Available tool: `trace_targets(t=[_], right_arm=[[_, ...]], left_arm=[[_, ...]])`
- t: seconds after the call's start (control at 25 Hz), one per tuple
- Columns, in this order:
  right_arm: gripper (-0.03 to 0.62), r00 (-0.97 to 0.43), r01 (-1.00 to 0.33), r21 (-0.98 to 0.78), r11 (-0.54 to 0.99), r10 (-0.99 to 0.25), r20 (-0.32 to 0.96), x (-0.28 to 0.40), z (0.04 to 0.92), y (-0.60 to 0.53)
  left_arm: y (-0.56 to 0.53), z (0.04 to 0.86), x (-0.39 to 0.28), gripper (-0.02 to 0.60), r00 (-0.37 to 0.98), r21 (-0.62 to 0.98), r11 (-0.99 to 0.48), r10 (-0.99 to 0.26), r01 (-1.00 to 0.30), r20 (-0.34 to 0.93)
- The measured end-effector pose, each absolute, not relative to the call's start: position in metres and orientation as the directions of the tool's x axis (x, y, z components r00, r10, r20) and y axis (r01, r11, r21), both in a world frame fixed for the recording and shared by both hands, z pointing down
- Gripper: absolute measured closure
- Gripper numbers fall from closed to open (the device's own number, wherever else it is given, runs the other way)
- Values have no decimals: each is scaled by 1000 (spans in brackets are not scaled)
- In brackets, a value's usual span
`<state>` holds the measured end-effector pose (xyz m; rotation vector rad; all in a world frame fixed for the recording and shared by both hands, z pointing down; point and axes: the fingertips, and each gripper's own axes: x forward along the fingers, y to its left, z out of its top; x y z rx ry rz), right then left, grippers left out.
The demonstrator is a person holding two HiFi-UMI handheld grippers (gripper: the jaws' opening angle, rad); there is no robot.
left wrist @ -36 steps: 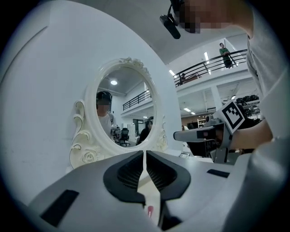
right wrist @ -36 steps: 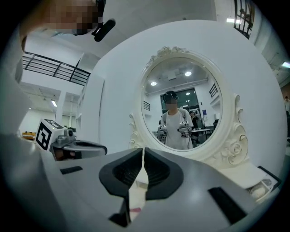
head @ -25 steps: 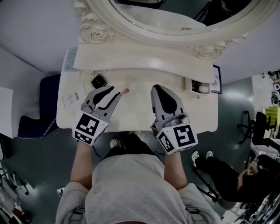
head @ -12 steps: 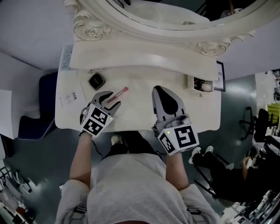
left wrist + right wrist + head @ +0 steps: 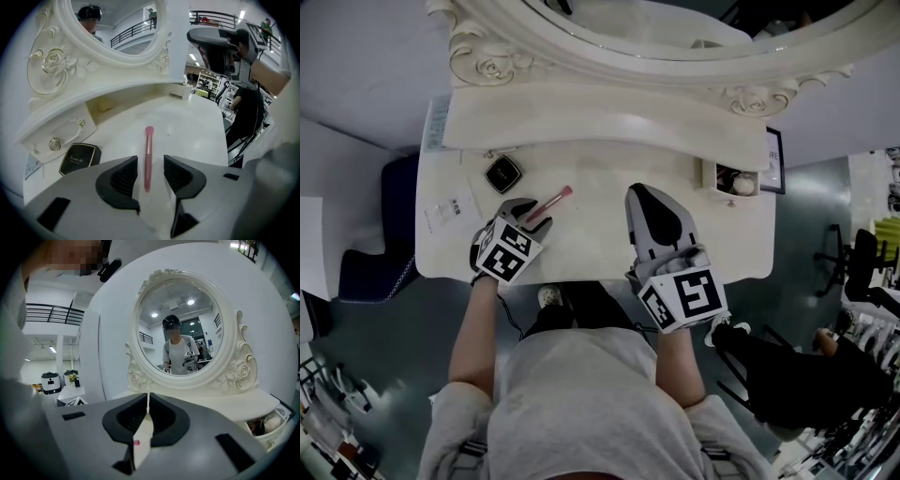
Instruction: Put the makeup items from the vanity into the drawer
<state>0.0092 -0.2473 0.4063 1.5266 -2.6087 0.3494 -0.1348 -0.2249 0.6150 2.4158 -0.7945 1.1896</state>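
Observation:
A pink makeup brush [image 5: 551,202] lies flat on the white vanity top [image 5: 600,246]. My left gripper [image 5: 530,210] is tipped down over its handle end. In the left gripper view the brush [image 5: 148,154] lies between the jaws of that gripper [image 5: 150,162]. They stand wide open and the pads do not press on it. A black compact [image 5: 503,174] rests just left of the brush, also visible in the left gripper view [image 5: 79,158]. My right gripper [image 5: 643,191] hovers over the middle of the top, shut on nothing, its tips [image 5: 148,398] nearly touching.
A small drawer [image 5: 729,181] stands open at the vanity's right end with items inside. It shows in the right gripper view [image 5: 268,423] too. A closed drawer with a knob [image 5: 55,142] sits at the left. An oval mirror [image 5: 675,33] rises behind. A card [image 5: 453,208] lies near the left edge.
My left gripper has tipped down more steeply and drawn back a little toward the near left, with its jaws spread wider. The brush lies where it was. The right gripper has stayed put.

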Motion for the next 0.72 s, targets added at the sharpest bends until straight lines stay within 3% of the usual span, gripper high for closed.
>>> trace_targets(t=[0.24,0.48,0.72], right_arm=[[566,-493,-869,-147,472,-846,203,10,409,-248],[566,-499,-866,-141,479,-844,195,10,405,-250],[566,-503,-864,-130,486,-843,192,9,400,-248]], left_arm=[[-227,617,-136,415,494,54,-774,-348,-631,797],[-229,615,-136,520,481,32,-755,-385,-655,788],[-230,616,-139,530,473,35,-726,-410,-687,780]])
